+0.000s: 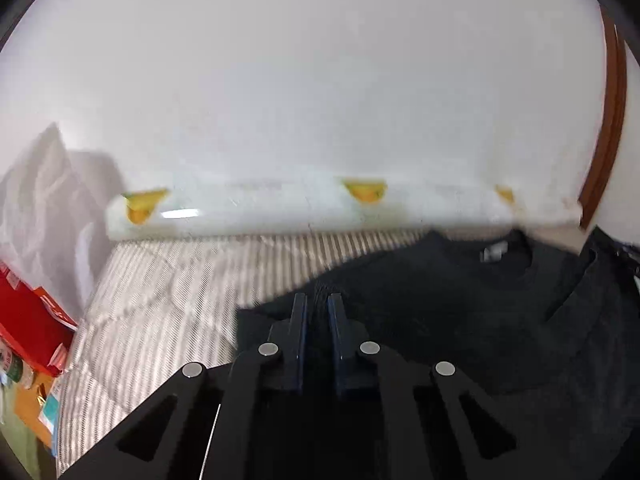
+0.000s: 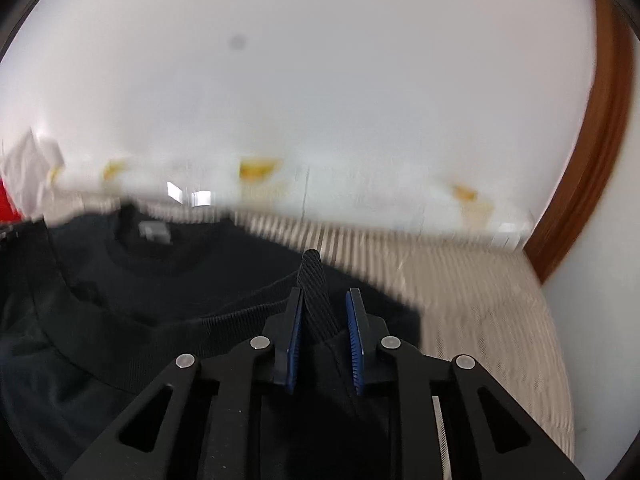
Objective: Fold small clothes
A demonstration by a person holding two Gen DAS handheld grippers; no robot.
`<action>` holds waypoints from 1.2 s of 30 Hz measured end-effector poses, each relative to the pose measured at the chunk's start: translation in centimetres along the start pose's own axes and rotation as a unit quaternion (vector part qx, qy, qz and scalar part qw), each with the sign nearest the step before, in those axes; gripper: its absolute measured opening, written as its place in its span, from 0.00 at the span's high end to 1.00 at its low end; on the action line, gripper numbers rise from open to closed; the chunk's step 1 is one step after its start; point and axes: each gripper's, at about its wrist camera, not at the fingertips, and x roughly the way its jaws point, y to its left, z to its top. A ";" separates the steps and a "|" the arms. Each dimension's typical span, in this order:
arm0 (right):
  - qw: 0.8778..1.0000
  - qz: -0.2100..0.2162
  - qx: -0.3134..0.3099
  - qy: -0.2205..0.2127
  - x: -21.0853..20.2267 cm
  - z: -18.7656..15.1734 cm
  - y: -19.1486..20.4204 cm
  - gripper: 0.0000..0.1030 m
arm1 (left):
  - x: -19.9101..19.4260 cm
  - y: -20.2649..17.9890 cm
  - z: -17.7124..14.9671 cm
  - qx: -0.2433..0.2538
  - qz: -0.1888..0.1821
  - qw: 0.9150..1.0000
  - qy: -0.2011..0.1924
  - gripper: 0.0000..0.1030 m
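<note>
A black sweater (image 1: 460, 320) lies spread on a striped bed sheet (image 1: 168, 280), its round collar and grey label toward the wall. In the left wrist view my left gripper (image 1: 318, 298) is shut on a dark edge of the sweater, with only a thin strip of fabric between its pads. In the right wrist view the same sweater (image 2: 160, 300) fills the lower left. My right gripper (image 2: 326, 292) is shut on a ribbed hem strip (image 2: 314, 280) that stands up between its blue pads, pressed against the left one. Both views are blurred.
A white wall with a tiled skirting (image 1: 280, 208) bearing yellow motifs runs behind the bed. A brown wooden frame (image 2: 592, 160) curves at the right. Red boxes (image 1: 28, 320) and crumpled white cloth (image 1: 40, 192) sit at the left. Bare striped sheet (image 2: 480, 300) lies right of the sweater.
</note>
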 end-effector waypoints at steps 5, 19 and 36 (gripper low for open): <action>0.998 -0.029 0.053 -0.010 1.1 1.4 -2.2 0.81 | 1.1 1.3 0.7 -0.036 0.012 0.999 -0.008 0.90; 0.992 -0.046 0.063 0.094 7.0 -0.8 -2.4 0.78 | 4.0 0.2 -0.5 -0.010 0.052 0.997 0.049 0.86; 0.992 -0.057 0.054 0.101 7.6 -1.0 -1.7 0.73 | 4.4 -0.5 -0.7 0.011 0.077 0.995 0.063 0.75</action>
